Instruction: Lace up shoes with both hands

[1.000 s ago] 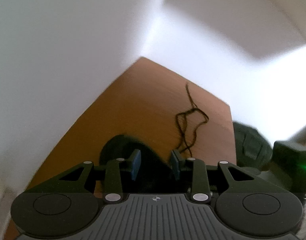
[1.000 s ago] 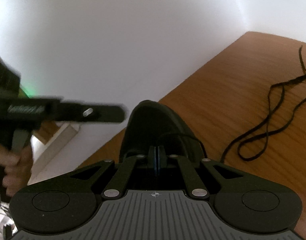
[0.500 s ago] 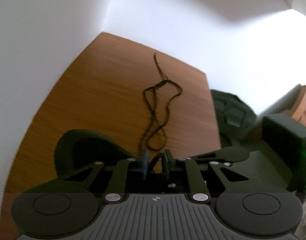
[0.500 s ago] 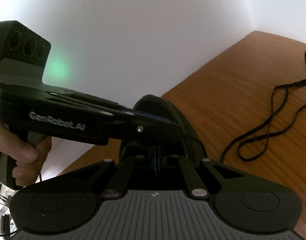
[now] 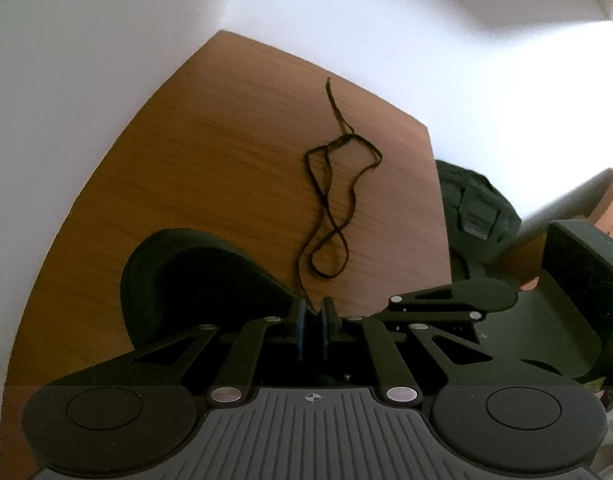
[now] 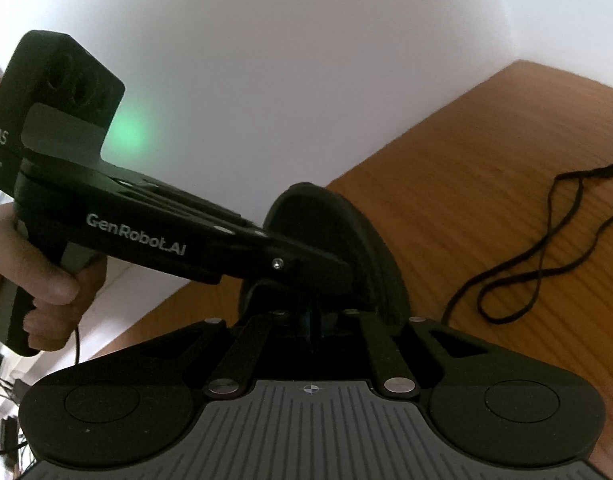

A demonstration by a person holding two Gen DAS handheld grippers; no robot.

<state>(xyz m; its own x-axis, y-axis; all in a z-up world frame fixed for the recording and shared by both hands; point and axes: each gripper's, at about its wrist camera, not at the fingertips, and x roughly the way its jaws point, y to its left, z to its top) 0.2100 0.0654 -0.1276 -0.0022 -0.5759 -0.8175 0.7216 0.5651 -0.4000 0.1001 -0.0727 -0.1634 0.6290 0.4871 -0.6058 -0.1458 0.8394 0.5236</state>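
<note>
— Grippers first: how do they stand?
— Left gripper (image 5: 312,322) has its pads nearly together around the lace's (image 5: 330,208) near end; right gripper (image 6: 310,320) is pressed together, its catch hidden.
— Shoe (image 5: 194,276)?
— Black, on the wooden table (image 5: 210,152), toe pointing away; eyelets too dark to read. Lace trails looping beyond.

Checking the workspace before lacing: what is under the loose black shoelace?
The shoelace lies looped directly on the bare wooden table; nothing else shows beneath it. Its near end runs behind the left tongs at the shoe, so that part is hidden.
</note>
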